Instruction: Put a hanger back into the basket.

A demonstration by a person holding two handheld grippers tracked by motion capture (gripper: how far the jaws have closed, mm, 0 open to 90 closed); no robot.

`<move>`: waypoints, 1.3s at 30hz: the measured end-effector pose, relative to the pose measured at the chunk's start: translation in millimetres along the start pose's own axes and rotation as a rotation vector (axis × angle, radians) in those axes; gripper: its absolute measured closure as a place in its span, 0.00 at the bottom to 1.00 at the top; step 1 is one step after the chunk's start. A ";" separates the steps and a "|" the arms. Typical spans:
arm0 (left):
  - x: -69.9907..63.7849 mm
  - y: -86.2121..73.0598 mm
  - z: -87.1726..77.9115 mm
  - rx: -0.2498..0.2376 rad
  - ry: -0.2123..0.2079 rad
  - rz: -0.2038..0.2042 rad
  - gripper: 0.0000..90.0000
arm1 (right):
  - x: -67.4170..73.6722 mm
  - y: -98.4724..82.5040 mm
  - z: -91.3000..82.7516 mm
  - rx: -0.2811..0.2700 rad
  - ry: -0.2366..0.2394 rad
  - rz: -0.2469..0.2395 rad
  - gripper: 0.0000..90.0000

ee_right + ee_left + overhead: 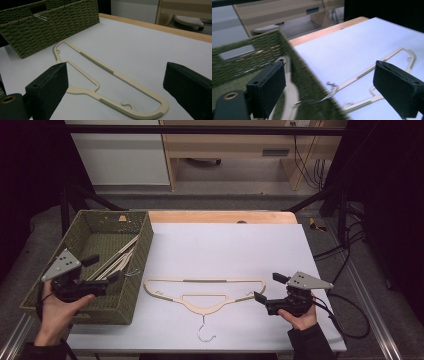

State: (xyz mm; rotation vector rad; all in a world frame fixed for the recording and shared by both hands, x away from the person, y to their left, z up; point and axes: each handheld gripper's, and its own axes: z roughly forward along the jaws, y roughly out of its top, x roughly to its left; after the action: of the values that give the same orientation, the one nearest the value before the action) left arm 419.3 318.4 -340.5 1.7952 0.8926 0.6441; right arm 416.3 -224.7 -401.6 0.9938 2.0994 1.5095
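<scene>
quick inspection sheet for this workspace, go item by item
surface: white sheet over a wooden table, bare apart from the job's things
job's things: cream hanger flat on the sheet, hook toward the person; more hangers inside the green woven basket
clutter: nothing seen
grippers: left hand-held gripper open over the basket; right hand-held gripper open beside the hanger's end, nothing held
cables: black cable trailing from the right hand-held gripper
surroundings: wooden furniture behind, wires on the floor

High view: fixed above the table's near edge, looking forward and down. Left gripper view – close, low, over the basket [312, 82] wall. Right gripper view – low, near. All three share the hanger [205, 292].
</scene>
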 end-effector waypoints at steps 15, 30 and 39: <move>-70.0 -30.6 40.2 -0.005 -0.139 0.035 0.10 | 24.0 5.7 30.1 0.058 0.063 -0.069 0.07; -92.4 -57.2 60.6 0.052 -0.215 0.051 0.08 | 52.1 0.7 72.4 0.170 0.147 -0.113 0.15; -101.0 -64.0 70.4 0.101 -0.245 0.072 0.07 | 71.1 -0.7 106.0 0.250 0.210 -0.146 0.27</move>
State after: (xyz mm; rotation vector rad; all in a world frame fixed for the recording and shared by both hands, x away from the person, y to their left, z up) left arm 395.3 214.1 -428.8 1.9547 0.7077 0.4179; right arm 436.6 -102.6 -433.0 0.7689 2.4977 1.3534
